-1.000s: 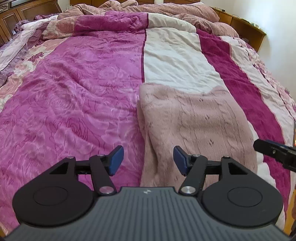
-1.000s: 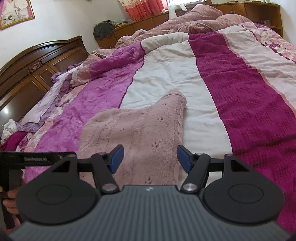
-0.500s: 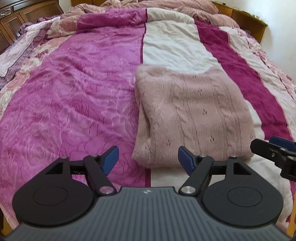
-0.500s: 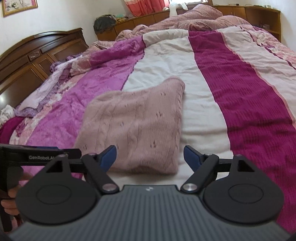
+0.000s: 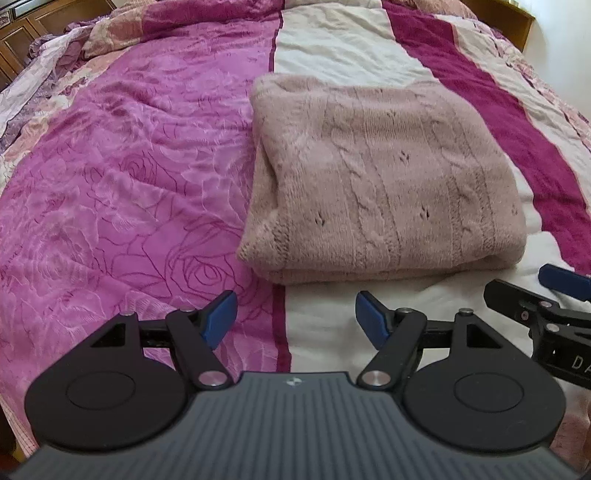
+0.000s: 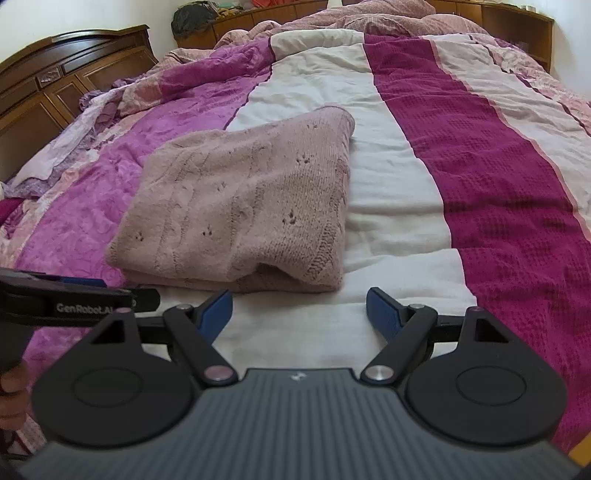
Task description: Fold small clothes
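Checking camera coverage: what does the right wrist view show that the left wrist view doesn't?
Right wrist only: the wooden headboard, a dark bag on the shelf behind the bed, and the hand holding the left gripper.
Left wrist only: the sweater's left edge with its layers showing.
Both: the folded pink sweater on the striped bedspread, both grippers open and empty, right gripper included.

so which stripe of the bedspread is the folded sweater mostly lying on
The cream stripe in the middle. The pink knit sweater only overlaps the rose-print pink stripe with one edge, and stays clear of the dark magenta stripe.
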The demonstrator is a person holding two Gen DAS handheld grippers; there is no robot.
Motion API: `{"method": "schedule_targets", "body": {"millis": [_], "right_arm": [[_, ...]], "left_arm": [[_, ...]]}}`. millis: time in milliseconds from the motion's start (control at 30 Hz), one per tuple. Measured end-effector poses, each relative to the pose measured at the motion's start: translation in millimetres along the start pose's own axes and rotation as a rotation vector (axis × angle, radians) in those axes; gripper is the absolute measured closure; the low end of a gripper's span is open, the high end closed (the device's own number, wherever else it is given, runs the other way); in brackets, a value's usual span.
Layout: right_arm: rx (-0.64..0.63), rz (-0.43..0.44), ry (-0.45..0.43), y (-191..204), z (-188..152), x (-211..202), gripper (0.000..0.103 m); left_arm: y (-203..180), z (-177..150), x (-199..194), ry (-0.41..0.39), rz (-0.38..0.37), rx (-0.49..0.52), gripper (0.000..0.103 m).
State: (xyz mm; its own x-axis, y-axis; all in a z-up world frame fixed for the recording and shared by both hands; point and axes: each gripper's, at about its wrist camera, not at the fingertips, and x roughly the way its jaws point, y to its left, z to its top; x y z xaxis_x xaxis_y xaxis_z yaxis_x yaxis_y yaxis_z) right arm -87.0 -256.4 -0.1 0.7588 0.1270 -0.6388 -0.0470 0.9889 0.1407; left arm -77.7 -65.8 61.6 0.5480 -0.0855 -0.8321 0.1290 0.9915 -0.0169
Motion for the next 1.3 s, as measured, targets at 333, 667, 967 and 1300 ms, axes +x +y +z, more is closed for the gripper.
{"method": "schedule_targets", "body": {"millis": [333,667,967,1300], "right_arm": [[0.003,-0.015,-0.002,2.1,-2.0,2.2,0.022],[0.007,-0.015,-0.001,2.1,-1.9,2.3,0.022],[0.009,-0.020,0.001,2.5,-2.5,3.9,0.022],[0.008,-0.020,0.001,2.8,-2.6,3.9,0.022]], "left_arm": [[-1.2,0.2,7.7,0.007,0.026,-0.004,0.026],[-0.8,-0.2,8.2,0.011,0.026,-0.013,0.026],[-2.7,-1.3,8.1,0.009,0.035,-0.003,0.026],[-2.6,-1.7,6.8,0.006,0.027,-0.008,0.026]]}}
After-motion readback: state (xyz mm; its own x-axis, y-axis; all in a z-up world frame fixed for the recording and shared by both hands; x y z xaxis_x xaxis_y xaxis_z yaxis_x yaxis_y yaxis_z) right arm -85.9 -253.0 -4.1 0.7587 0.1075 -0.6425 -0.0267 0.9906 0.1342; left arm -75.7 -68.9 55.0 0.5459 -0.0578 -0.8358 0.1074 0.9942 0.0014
